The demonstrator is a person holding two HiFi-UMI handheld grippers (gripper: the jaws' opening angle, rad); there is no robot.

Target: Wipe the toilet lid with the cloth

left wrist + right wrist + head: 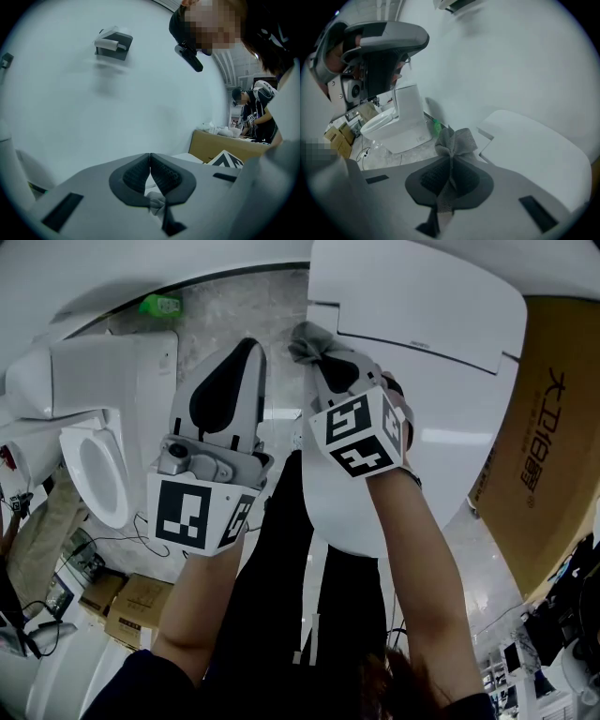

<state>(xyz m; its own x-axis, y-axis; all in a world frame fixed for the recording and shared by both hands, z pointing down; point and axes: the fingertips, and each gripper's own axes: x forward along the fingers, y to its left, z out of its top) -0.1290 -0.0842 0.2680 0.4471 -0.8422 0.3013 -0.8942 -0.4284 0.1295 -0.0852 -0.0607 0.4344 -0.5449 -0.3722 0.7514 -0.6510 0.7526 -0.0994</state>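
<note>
Right claw [450, 165] pinches waffle-textured grey cloth [457, 142] (bunched).

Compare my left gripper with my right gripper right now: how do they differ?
The right gripper is shut on the grey cloth, which bunches past its tips; the left gripper has its jaws meeting at the tips with nothing clamped. The right gripper reaches the edge of the white toilet lid, while the left gripper hangs beside it over the grey floor. Both carry marker cubes.
</note>
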